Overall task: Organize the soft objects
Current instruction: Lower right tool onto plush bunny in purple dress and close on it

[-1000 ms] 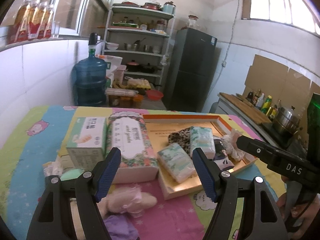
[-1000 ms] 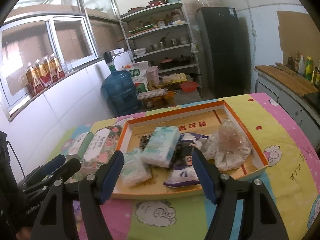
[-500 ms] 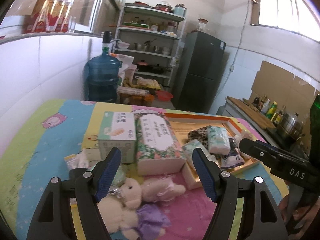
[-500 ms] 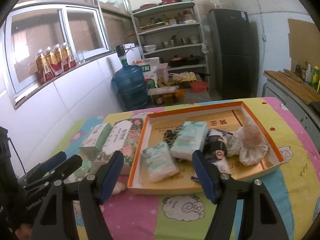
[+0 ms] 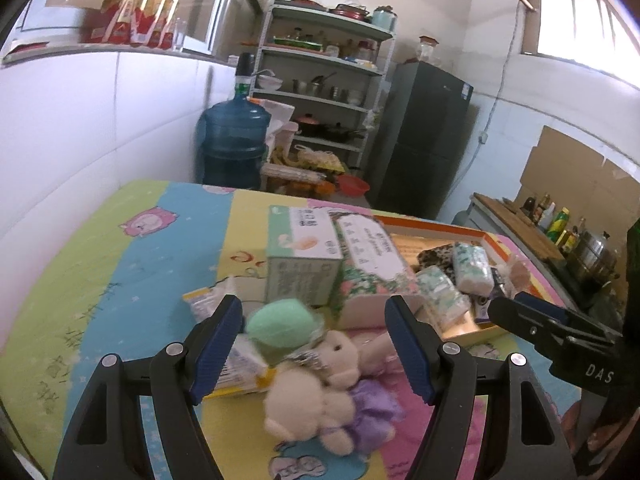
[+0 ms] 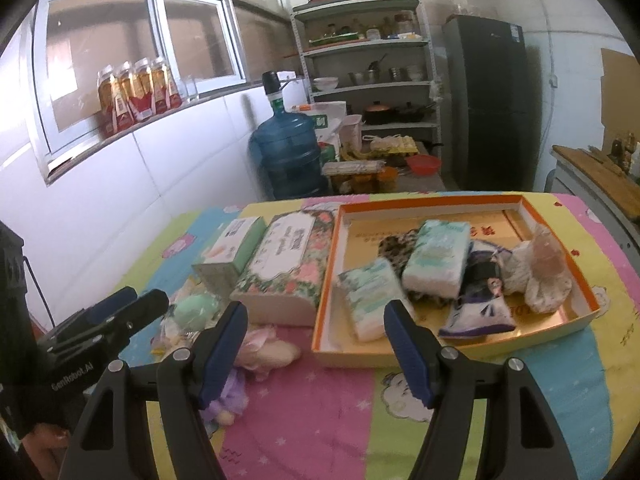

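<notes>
A cream plush bear in a purple dress (image 5: 320, 396) lies on the colourful cloth, between the open jaws of my left gripper (image 5: 316, 344), which holds nothing. A green sponge ball (image 5: 284, 326) sits just beyond the bear. The orange tray (image 6: 332, 280) holds tissue packs (image 6: 438, 256), a dark pouch (image 6: 480, 304) and a crumpled cloth (image 6: 540, 272). My right gripper (image 6: 316, 344) is open and empty, in front of the tray's near left corner. The bear also shows in the right wrist view (image 6: 264, 348), as does the left gripper (image 6: 108, 320).
A green tissue box (image 5: 300, 256) and a floral tissue box (image 5: 372, 268) stand left of the tray. Flat wrapped packets (image 5: 236, 364) lie under the left finger. A white wall borders the table's left side. A water jug (image 5: 234, 148), shelves and a fridge stand beyond the table.
My left gripper has pulled back and swung left, so the plush bear now lies between its jaws. My right gripper has also drawn back from the tray. Both stay open.
</notes>
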Demonstrator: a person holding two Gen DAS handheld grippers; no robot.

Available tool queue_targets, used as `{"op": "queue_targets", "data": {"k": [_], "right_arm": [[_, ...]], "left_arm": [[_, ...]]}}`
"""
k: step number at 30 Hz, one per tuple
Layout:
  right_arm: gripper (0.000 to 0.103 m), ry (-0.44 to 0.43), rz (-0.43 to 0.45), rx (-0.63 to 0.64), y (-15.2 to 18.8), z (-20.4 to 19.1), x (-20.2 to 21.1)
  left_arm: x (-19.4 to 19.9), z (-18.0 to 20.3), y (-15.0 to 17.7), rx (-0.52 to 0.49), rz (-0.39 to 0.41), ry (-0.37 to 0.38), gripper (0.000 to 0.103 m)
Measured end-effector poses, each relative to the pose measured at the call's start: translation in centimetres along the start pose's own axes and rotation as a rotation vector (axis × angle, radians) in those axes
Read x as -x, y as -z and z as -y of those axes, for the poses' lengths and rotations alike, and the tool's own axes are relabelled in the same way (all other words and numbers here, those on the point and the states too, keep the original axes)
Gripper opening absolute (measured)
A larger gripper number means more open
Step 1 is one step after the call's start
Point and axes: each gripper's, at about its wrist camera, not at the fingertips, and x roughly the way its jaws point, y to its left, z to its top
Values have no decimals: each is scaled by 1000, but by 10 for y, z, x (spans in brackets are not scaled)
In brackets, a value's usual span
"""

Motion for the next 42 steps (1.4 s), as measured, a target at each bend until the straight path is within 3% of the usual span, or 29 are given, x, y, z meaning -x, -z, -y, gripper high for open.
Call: {"op": "queue_targets", "data": {"k": [17,30,42], "right_arm": [[70,-32,-51,57,34,-41,-12],[70,-140,-140,150,57,-74,-36],[70,-266,-272,311,52,-78,-75]], "left_arm": [[23,-67,30,49,10,-59,75],[22,-98,47,102,-19,-75,75],[15,-108,48,128,-27,-85,75]]}}
